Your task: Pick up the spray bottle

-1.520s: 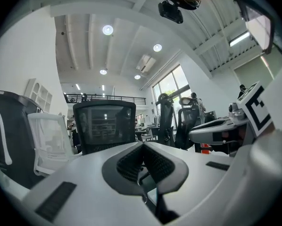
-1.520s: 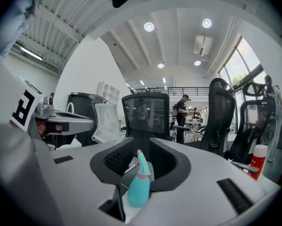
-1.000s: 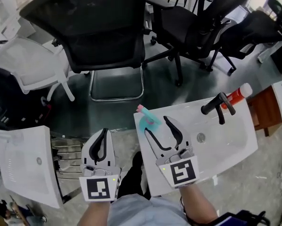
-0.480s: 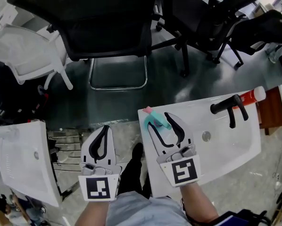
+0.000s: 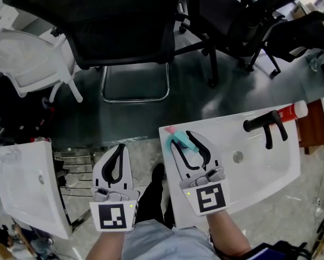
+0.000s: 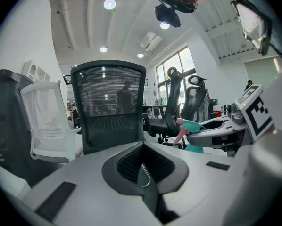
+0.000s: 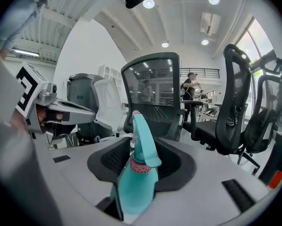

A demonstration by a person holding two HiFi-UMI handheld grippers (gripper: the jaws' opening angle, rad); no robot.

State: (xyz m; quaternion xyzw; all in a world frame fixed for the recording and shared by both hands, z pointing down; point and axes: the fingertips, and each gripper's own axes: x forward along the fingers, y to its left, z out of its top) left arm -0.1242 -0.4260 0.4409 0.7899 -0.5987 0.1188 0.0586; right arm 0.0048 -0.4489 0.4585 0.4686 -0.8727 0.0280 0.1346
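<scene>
A teal spray bottle (image 5: 182, 140) with a pink nozzle stands on the near left corner of a white sink basin (image 5: 259, 169). My right gripper (image 5: 181, 138) reaches round it, one jaw on each side, and the jaws are closing. In the right gripper view the spray bottle (image 7: 135, 175) stands upright between the jaws with dark gaps beside it, so the pads do not press on it. My left gripper (image 5: 118, 148) hangs left of the sink over the floor, shut and empty. The left gripper view shows the bottle (image 6: 192, 126) off to the right.
A black faucet (image 5: 265, 124) and a red and white bottle (image 5: 288, 112) stand at the sink's far right. A black mesh office chair (image 5: 124, 31) is ahead, a white chair (image 5: 32, 64) at left. Another white basin (image 5: 18, 191) lies at the left.
The right gripper's jaws have narrowed around the spray bottle's head. Both grippers sank a little and edged forward; the left stayed shut.
</scene>
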